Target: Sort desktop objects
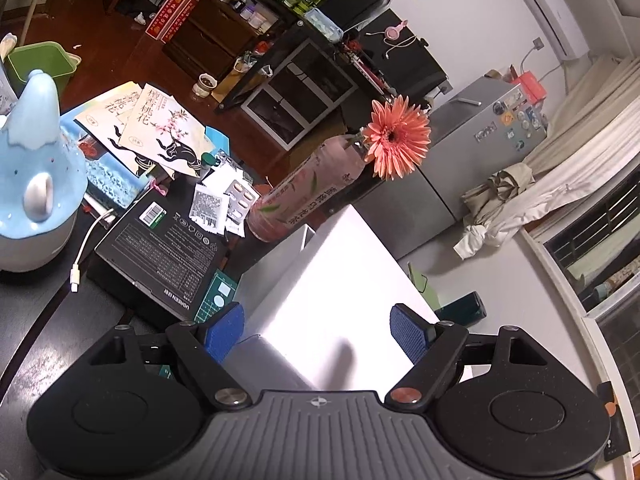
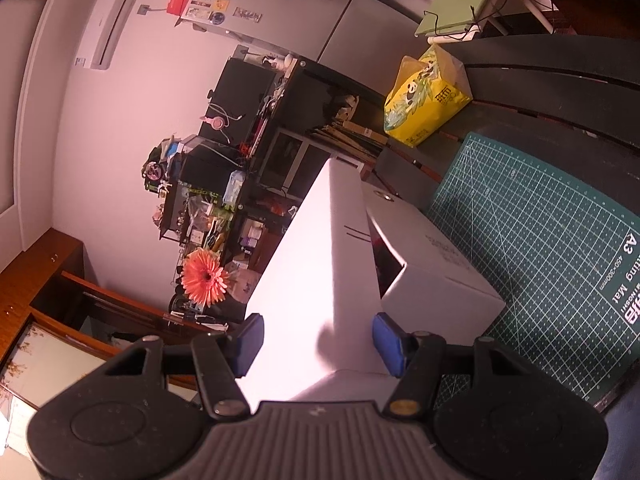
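White cardboard box (image 2: 436,264), smooth, lid raised, sits between both spread grippers' (image 1: 318,330) (image 2: 318,340) ribbed pads.

White box (image 2: 332,280), green gridded cutting mat (image 2: 552,264), orange-pink flower (image 1: 396,136), yellow tissue pack (image 2: 428,100), blue-padded claw (image 1: 318,334).

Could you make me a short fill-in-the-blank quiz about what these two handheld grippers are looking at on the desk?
1. Both the left gripper and the right gripper straddle a ____ box.
2. The flower standing in the bottle is ____ in colour.
3. The tissue pack is mostly ____.
4. The green cutting mat is labelled size ____.

Missing words: white; orange; yellow; A3
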The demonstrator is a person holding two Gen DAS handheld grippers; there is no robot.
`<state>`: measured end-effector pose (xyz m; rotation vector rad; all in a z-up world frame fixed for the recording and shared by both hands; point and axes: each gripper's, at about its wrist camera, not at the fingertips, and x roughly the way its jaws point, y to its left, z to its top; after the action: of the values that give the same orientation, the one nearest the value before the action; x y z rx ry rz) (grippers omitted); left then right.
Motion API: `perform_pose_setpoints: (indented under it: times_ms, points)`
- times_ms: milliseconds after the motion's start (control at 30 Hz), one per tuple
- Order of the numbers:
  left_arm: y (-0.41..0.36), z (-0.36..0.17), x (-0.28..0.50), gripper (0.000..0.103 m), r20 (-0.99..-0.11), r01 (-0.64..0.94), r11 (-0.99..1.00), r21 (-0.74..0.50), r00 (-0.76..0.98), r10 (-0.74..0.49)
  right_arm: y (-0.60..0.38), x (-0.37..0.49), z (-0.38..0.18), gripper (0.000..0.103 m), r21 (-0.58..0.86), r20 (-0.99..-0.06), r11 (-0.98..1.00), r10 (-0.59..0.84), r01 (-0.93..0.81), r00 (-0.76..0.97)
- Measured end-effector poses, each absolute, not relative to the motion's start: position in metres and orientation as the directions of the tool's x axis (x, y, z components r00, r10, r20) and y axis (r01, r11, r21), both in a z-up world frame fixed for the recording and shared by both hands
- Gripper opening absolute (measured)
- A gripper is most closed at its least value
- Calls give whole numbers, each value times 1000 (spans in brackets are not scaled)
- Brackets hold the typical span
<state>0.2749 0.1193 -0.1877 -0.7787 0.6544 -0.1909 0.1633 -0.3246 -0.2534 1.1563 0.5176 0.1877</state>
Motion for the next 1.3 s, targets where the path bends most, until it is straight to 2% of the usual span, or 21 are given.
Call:
perform_pose_setpoints:
  times_ms: [900, 1300]
  points:
    - [99, -182, 252, 80, -520, -65, 748, -660, 758, -394, -336, 174, -255, 60, 903, -289, 402, 301, 154, 909]
    - [99, -184, 248, 80, -514, -69, 724, -686, 750, -416, -340, 180, -258, 60, 912, -280, 376, 278, 164, 919]
